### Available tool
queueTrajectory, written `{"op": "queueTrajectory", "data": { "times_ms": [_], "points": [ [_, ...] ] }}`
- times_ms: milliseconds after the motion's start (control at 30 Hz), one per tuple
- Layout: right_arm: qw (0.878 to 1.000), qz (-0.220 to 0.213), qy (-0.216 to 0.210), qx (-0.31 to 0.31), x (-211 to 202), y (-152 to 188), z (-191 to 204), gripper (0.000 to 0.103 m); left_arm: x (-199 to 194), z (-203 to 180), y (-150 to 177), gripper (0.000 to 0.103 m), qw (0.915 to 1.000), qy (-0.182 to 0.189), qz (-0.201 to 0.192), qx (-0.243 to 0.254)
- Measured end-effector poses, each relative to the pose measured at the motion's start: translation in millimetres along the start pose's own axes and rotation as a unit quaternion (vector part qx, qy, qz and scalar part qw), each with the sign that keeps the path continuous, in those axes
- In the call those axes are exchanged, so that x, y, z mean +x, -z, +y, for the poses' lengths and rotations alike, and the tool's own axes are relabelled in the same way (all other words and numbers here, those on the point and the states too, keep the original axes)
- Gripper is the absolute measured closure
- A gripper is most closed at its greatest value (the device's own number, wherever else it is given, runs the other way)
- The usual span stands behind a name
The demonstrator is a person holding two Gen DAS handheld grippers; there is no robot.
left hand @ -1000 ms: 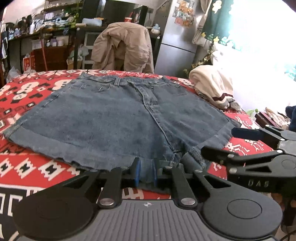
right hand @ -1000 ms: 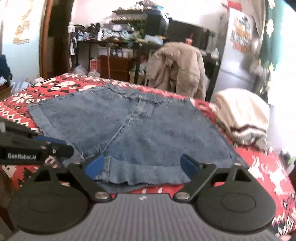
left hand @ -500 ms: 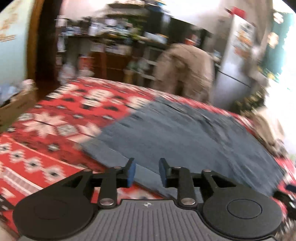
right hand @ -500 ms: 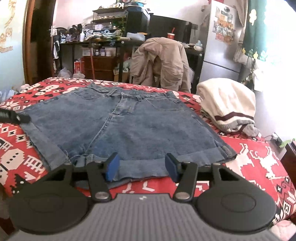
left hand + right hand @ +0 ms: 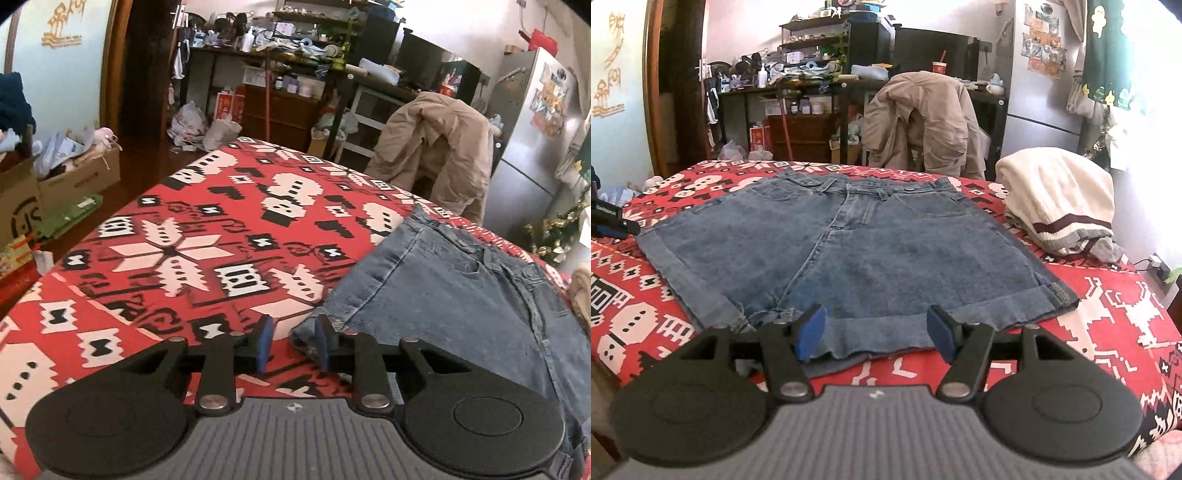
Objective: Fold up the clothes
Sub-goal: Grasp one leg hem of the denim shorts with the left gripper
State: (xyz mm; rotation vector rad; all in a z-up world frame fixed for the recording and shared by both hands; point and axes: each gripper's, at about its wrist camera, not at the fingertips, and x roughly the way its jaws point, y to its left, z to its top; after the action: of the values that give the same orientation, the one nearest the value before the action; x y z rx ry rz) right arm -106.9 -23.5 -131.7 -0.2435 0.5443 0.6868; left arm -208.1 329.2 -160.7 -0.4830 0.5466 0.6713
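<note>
L gripper (image 5: 291, 345): blue pads a short way apart and closing. The cuff corner of the denim shorts (image 5: 454, 295) pokes into the gap by the right-hand pad, but the pads don't press on it. It also shows as a dark tip at the left edge of the R view, just beside that same cuff corner.

R gripper (image 5: 873, 330): pads wide apart and opening, hovering over the near cuff of the shorts' other leg. Cloth lies below/between the pads; no grip on it.

Shorts lie flat on the red-and-white patterned blanket (image 5: 1108, 314). In the R view the waistband is at the far side and both rolled cuffs at the near side; long axis runs left-right across the bed, fly seam running away from the cam. In the L view the shorts sit right of centre, with the waistband far-right.

Hidden/cut off: the L gripper's body covers the near cuff edge, and the frame edge cuts the shorts on the right in the L view. The R gripper's body hides the bottom hem strip.

A cream sweater (image 5: 1060, 199) is heaped on the blanket, right of the shorts and apart from them. Behind the bed is a tan jacket (image 5: 923, 118) draped over a chair. Shelf clutter further back is too small to make out.
</note>
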Motion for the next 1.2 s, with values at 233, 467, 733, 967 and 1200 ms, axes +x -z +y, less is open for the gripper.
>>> {"op": "queueTrajectory", "data": {
  "times_ms": [233,467,733,967,1200],
  "points": [
    [1.0,0.004,-0.006,0.003,1,-2,1,0.036,10,-4,-1,0.076,0.9998,0.016,0.006,0.01],
    [1.0,0.007,-0.007,0.001,1,-1,3,0.034,3,7,1,0.09,0.9988,0.035,-0.004,-0.034],
    [1.0,0.011,-0.015,0.018,0,0,1,0.03,2,37,4,0.09,0.9804,0.099,0.007,-0.171],
    [1.0,0.012,-0.014,0.015,0,-1,4,0.028,11,53,5,0.082,0.9627,0.122,0.014,-0.241],
    [1.0,0.013,-0.016,0.007,1,-4,8,0.027,16,53,4,0.078,0.9585,0.138,0.023,-0.249]
  ]
}}
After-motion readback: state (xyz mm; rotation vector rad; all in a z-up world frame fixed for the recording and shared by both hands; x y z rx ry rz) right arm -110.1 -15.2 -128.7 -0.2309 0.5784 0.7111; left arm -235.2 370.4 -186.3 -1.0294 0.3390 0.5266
